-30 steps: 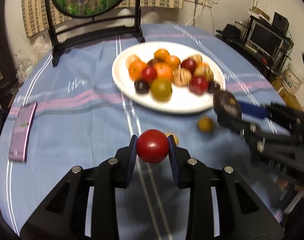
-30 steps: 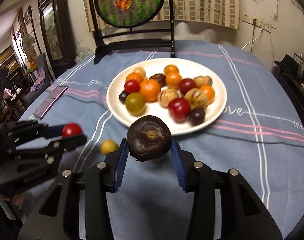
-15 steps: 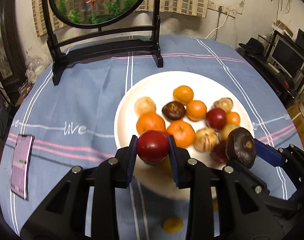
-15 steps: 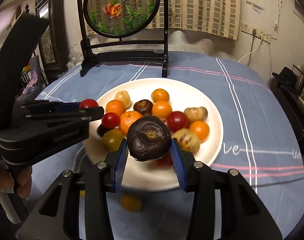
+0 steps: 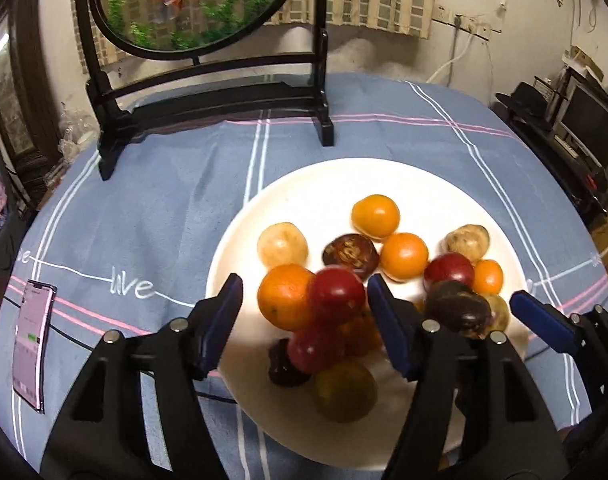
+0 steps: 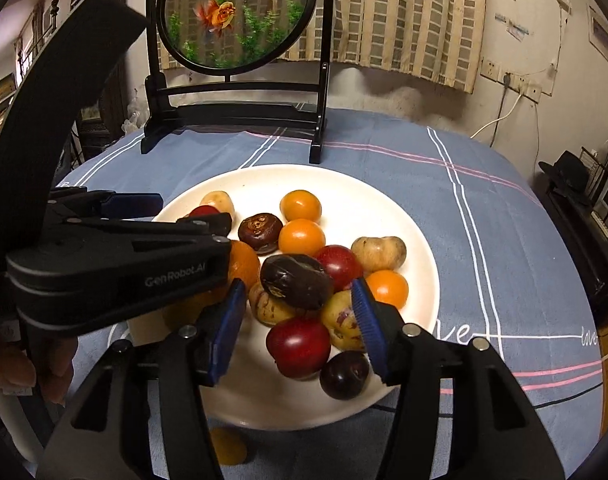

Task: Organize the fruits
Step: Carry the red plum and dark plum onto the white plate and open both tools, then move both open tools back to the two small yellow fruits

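Observation:
A white plate holds several orange, red, dark and pale fruits. My left gripper hovers over its near left side, jaws opening. The red fruit is blurred between them, free of both pads, just above the pile. My right gripper is over the plate's near side, jaws also opening. The dark purple fruit lies tilted on the pile between its blue pads, with a gap on each side. The left gripper crosses the right wrist view from the left.
A black stand with a round goldfish picture rises behind the plate. A phone lies on the blue striped cloth at far left. One yellow fruit sits on the cloth just in front of the plate.
Both grippers moved forward over the plate, each shut on its fruit. Now both have opened, and the red fruit and the dark purple fruit are let go over the pile.

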